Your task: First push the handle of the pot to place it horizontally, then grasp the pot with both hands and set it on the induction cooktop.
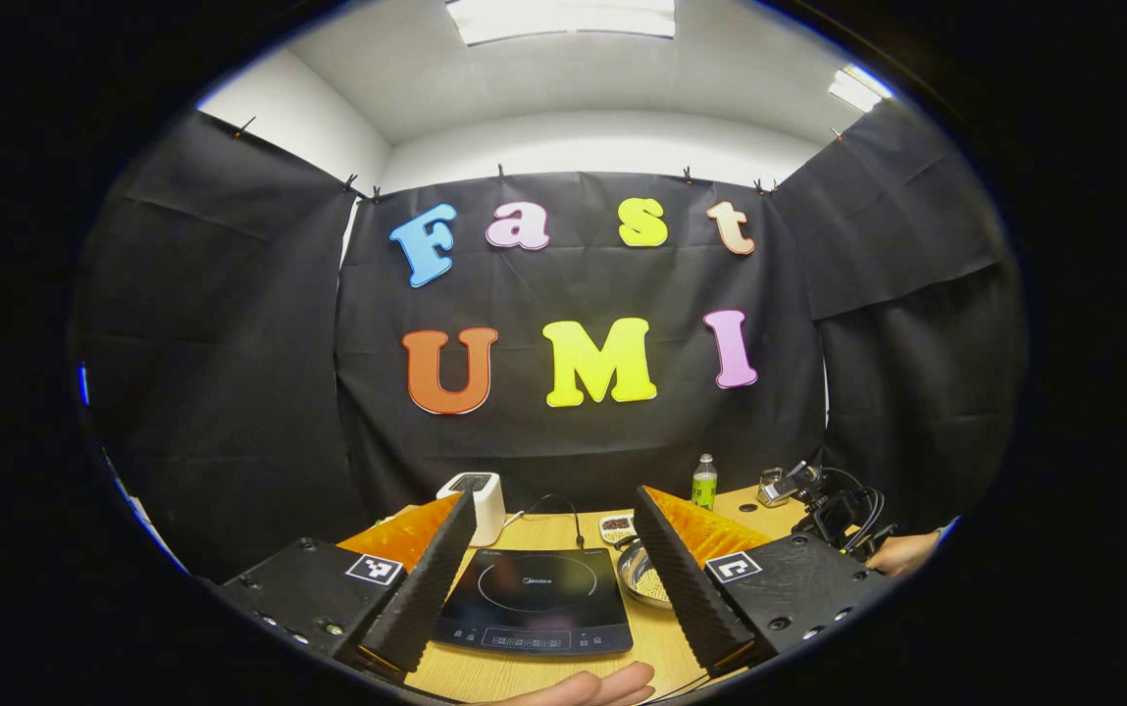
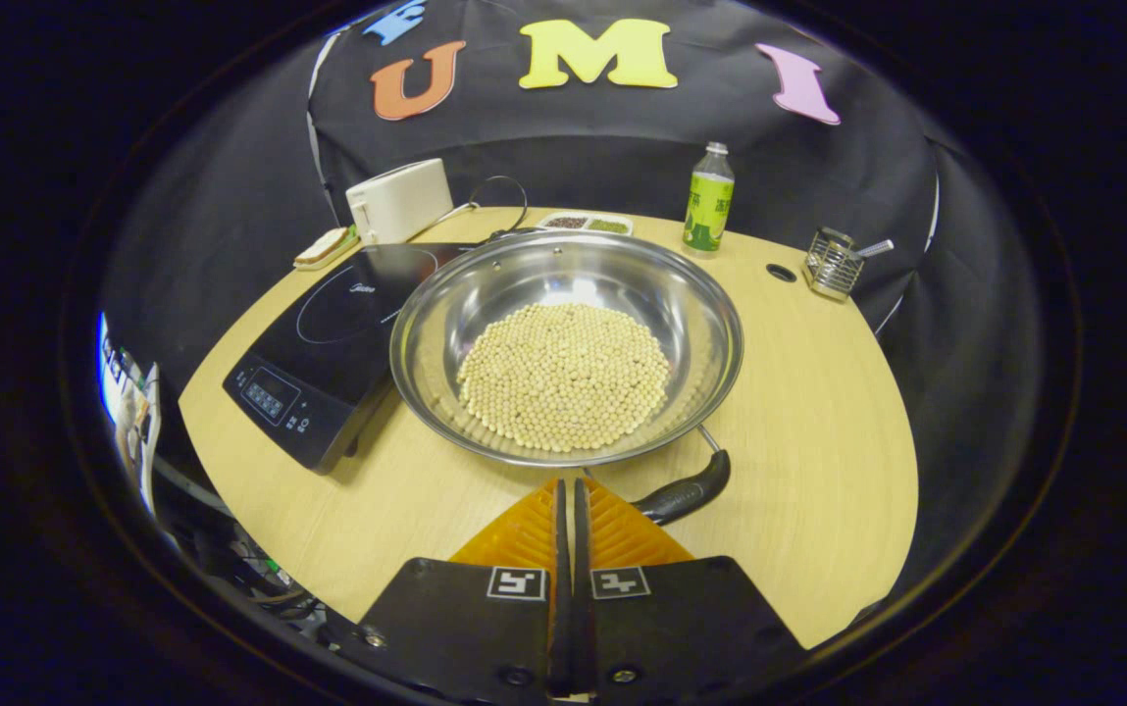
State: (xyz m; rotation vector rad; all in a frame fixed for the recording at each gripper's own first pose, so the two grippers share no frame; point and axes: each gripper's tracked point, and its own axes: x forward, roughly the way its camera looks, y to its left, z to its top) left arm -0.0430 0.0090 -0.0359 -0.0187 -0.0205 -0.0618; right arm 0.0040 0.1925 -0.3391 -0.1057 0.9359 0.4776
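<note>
A steel pot (image 2: 565, 348) of beans sits on the table (image 2: 818, 412) beside the induction cooktop (image 2: 328, 343). Its handle (image 2: 686, 495) angles toward the right claw (image 2: 568, 500), pressed together just beside it. The left claw (image 1: 553, 574) hangs spread, farther off.

Each gripper body, black flat plates (image 2: 563, 628) behind ridged wedge fingers (image 1: 691, 579), carries square black-and-white markers (image 1: 732, 566) and round screws (image 2: 624, 675).

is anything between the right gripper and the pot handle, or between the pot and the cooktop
Nothing visible. The right gripper, closed, sits just left of the pot handle with bare table between. The pot already borders the induction cooktop, whose glass top is bare.
</note>
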